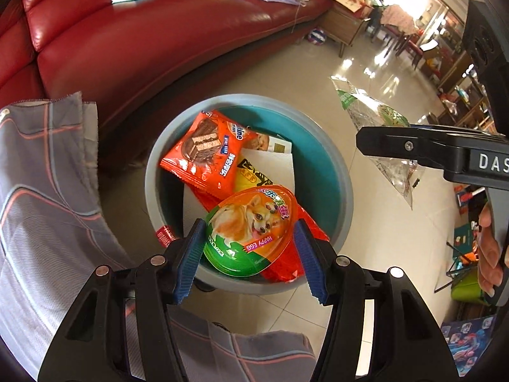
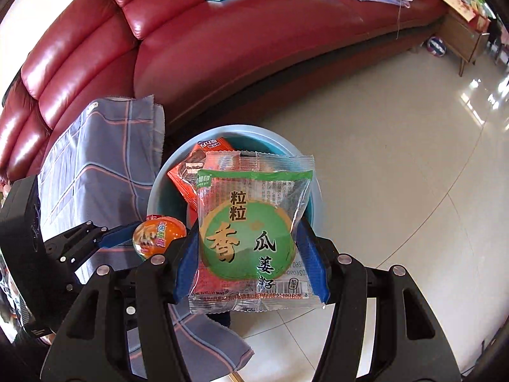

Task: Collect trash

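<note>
We see the left gripper (image 1: 249, 256) clamped on a plastic egg (image 1: 251, 229) printed with a dog, its blue pads (image 1: 189, 261) pressing the egg's two sides. Just beyond the fingertips and below the egg stands a round bin (image 1: 340, 165) with a grey rim and teal inside. In it lie an orange snack wrapper (image 1: 206, 149), a white paper sheet (image 1: 270, 162) and a yellow packet (image 1: 251, 173) partly under the wrapper.

The right gripper (image 2: 249, 261) grasps a clear packet (image 2: 251, 235) with a green disc printed on it, pinched at both side edges between its blue pads (image 2: 313, 264). The packet stands upright between the fingers and hides much of the bin behind it. In the left view the same gripper reaches in from the right side, the clear packet hanging from it beside the bin's rim.

Left of both sets of fingers a striped grey cloth (image 1: 47, 191) drapes down. Beyond the bin stretches a red sofa (image 1: 127, 41) on a glossy tiled floor (image 2: 397, 159).
</note>
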`<state>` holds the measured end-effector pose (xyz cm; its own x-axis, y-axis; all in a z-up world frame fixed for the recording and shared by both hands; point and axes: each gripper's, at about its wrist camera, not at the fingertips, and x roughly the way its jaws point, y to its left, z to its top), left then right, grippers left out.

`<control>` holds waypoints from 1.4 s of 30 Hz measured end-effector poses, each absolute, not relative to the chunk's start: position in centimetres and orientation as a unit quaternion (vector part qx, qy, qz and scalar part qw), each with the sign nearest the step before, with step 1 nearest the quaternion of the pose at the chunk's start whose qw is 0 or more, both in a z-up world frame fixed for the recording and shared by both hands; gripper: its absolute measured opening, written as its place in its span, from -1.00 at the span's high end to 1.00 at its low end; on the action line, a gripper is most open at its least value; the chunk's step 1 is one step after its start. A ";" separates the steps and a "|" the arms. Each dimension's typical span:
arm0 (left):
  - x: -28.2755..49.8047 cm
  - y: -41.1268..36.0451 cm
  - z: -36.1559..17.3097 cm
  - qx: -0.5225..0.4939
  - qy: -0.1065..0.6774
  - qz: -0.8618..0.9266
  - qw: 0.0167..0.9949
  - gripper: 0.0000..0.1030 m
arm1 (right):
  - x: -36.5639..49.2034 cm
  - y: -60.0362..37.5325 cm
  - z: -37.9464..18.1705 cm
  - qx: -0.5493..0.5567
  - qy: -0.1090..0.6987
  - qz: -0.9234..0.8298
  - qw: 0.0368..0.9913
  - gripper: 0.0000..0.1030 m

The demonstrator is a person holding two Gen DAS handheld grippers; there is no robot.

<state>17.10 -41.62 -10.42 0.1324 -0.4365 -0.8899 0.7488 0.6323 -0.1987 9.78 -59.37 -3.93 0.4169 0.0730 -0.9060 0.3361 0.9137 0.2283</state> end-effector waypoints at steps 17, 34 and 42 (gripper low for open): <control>17.0 -40.2 -9.8 0.143 0.516 -0.373 0.758 -0.90 | 11.6 -57.8 -4.6 0.183 0.546 -0.060 0.816 -0.08; 17.5 -35.5 -7.3 0.124 0.501 -0.325 0.792 -0.92 | 13.2 -55.1 -4.7 0.169 0.560 -0.038 0.810 -0.45; 17.7 -34.4 -7.1 0.121 0.502 -0.315 0.796 -0.92 | 12.9 -55.3 -4.9 0.176 0.566 -0.053 0.804 -0.65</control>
<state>17.68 -34.37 -7.13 0.2977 -0.3800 -0.8758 0.6233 0.7722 -0.1232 12.88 -55.33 -4.85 0.3540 0.1144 -0.9282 0.2848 0.9322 0.2235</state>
